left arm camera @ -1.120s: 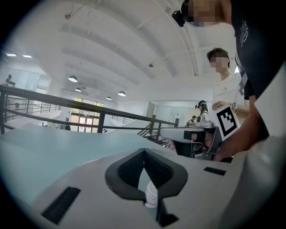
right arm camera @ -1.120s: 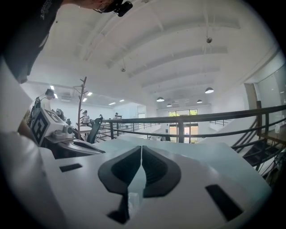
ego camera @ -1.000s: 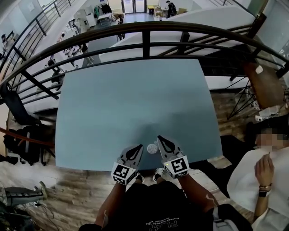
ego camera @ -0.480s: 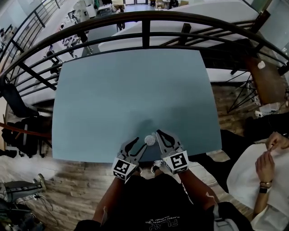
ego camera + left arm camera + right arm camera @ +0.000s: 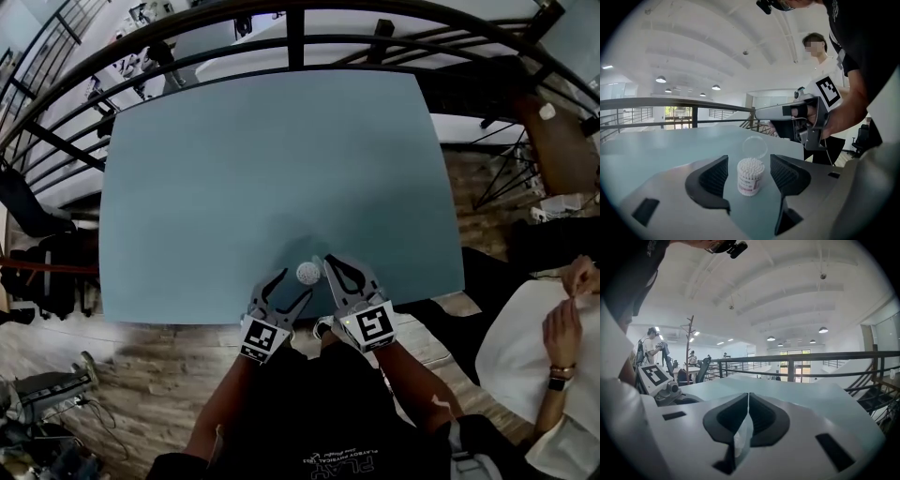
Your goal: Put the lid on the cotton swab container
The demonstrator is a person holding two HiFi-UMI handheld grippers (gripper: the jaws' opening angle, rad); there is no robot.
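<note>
The left gripper has its jaws wide apart. They have just been opening, and the cotton swab container stands upright between them, touching neither pad. The right gripper has its jaws together, clamped on the clear lid. In the left gripper view the lid shows at 12 o'clock of the container, behind it. The container stands near the 6 o'clock edge of the blue table.

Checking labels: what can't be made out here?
- Left gripper view: print on the cotton swab container, too small.
- Right gripper view: lid, edge-on, mostly hidden by the right gripper's shut jaws.
- Head view: lid, clear and tiny against the table.
</note>
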